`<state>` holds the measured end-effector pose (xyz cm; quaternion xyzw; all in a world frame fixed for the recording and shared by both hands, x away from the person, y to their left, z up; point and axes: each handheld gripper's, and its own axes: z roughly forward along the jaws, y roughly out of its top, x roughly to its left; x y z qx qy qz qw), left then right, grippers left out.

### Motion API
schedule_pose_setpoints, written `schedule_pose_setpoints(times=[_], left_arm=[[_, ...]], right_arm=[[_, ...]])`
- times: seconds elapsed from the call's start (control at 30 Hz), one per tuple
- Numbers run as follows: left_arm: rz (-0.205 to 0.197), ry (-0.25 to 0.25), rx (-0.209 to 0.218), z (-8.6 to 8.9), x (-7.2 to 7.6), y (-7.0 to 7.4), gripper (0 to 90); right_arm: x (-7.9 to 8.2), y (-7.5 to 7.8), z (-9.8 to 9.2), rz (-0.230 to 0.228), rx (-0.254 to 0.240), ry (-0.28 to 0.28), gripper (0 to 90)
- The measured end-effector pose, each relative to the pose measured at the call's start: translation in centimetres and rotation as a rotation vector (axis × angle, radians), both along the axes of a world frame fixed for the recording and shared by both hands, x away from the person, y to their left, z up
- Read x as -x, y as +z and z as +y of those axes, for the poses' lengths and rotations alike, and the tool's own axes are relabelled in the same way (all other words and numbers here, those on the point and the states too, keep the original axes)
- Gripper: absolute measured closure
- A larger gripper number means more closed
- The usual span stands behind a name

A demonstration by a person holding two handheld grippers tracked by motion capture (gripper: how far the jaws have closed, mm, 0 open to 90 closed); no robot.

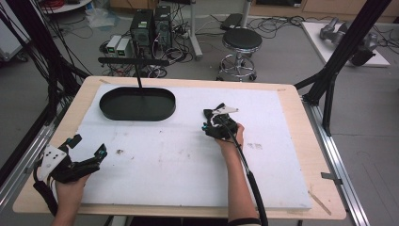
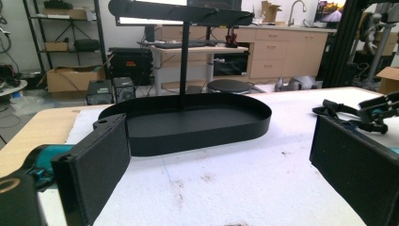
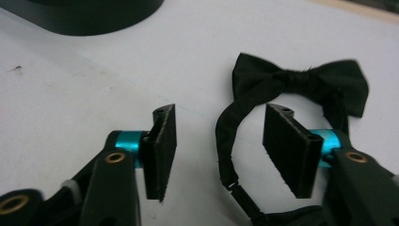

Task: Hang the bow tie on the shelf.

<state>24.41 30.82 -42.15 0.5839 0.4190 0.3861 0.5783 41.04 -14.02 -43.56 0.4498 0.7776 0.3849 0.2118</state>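
Right hand-held gripper (image 3: 219,146) is open, jaws spread, nothing between the pads except a strap. Black bow tie (image 3: 301,84) lies flat on the white mat (image 3: 94,94), in the upper right of the right gripper view, just beyond the jaw tips. Its strap (image 3: 226,136) curves down from the knot through the gap between the jaws, nearer the right pad; can't tell if it touches either. In the high view this gripper (image 1: 217,121) sits mid-frame on the desk (image 1: 301,141), and it covers the bow tie there.

Left hand-held gripper (image 1: 89,150) is in the lower left of the high view, well apart from the other, also open and empty; wide gap in its own view (image 2: 221,165). Black oval tray (image 1: 136,104) with an upright post sits in the upper left of the mat.
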Motion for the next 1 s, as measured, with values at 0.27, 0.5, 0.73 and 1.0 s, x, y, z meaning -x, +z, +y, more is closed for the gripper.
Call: schedule_pose_setpoints(times=[0.27,0.5,0.73,1.0], left_arm=[[0.001,0.004,0.003,0.1,0.0,-0.1,6.1],[0.003,0.000,0.000,0.0,0.0,-0.1,6.2],[0.001,0.001,0.001,0.1,0.0,-0.1,6.1],[0.000,0.001,0.002,0.1,0.1,0.0,6.1]], right_arm=[[-0.6,-0.9,-0.5,0.082,-0.072,-0.037,66.2],[-0.7,-1.3,-0.8,0.112,-0.068,-0.074,81.8],[-0.2,-0.9,-0.6,0.075,-0.021,-0.048,87.2],[1.2,1.8,-0.3,-0.096,-0.020,-0.006,87.1]])
